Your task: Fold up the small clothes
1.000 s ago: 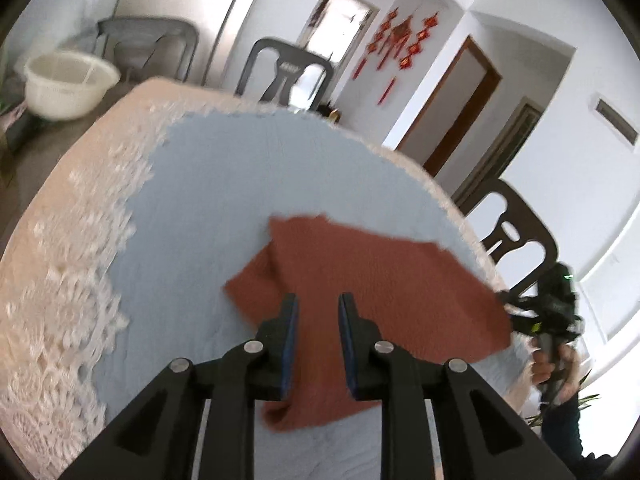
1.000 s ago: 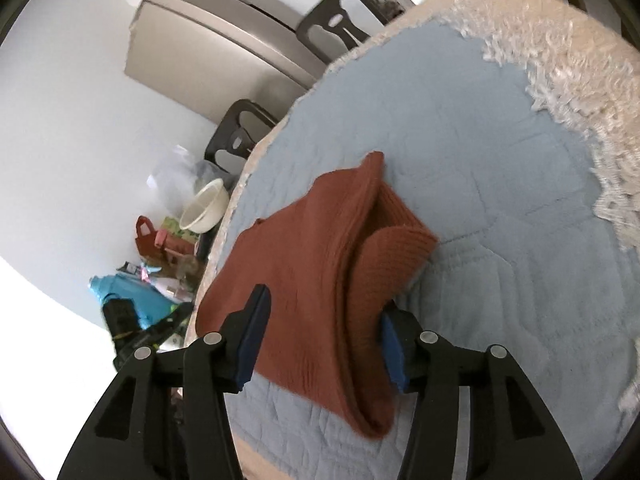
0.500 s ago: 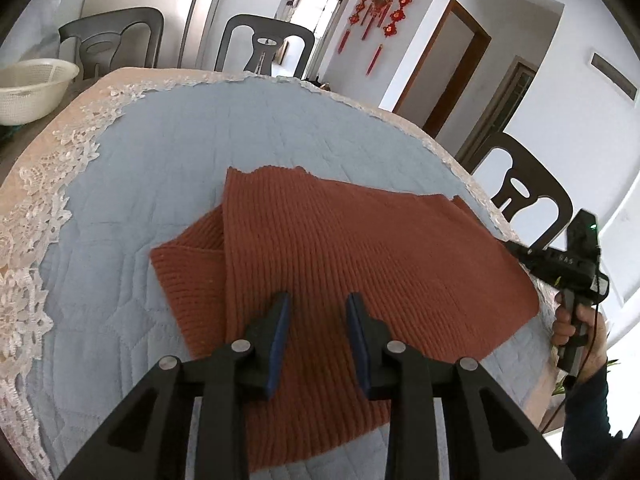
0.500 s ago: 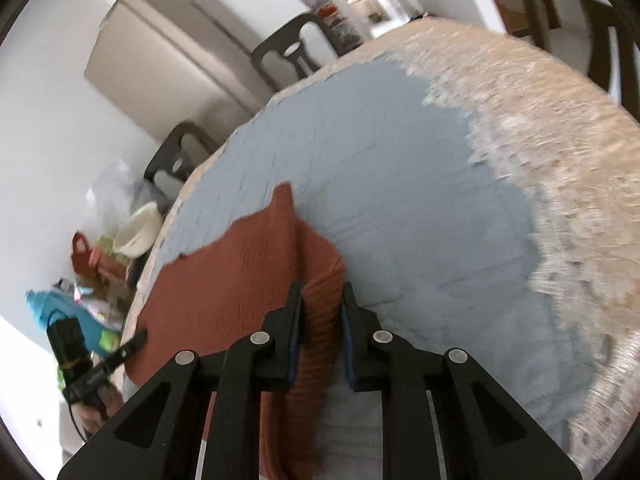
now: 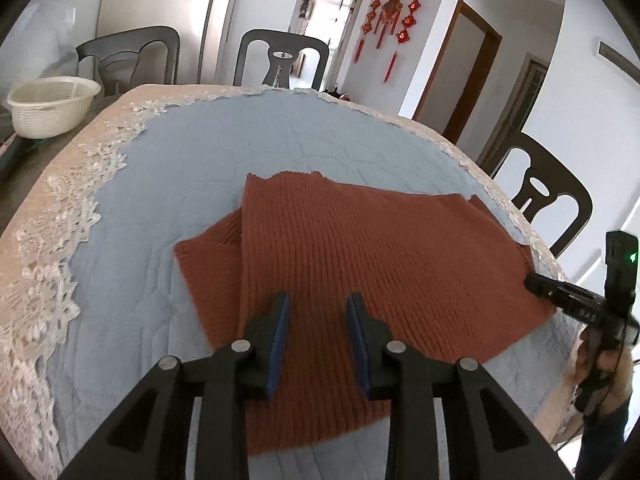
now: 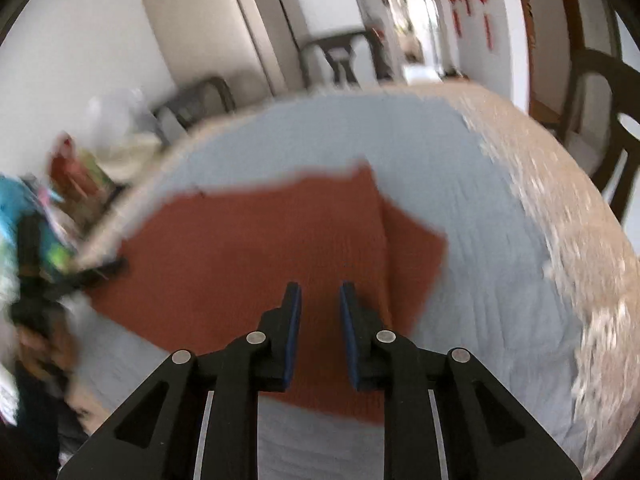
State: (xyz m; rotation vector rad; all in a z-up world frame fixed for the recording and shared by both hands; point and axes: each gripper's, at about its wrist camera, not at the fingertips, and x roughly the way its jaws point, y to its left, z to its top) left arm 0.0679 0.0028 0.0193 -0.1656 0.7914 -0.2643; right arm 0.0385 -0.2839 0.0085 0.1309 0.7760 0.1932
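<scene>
The left hand-held gripper [image 5: 316,312] hovers over the near edge of the rust knitted garment [image 5: 360,248], jaws narrowly apart and empty. The right hand-held gripper [image 6: 318,300] has just been closing; its jaws stand narrow, nothing between them. The garment lies flat on the blue quilted table [image 5: 180,168], a sleeve folded under at left.

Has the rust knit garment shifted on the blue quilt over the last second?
Yes. The rust knit garment, bunched and draped a second ago, now lies flat and spread wider across the blue quilt, reaching toward the lace edge.
</scene>
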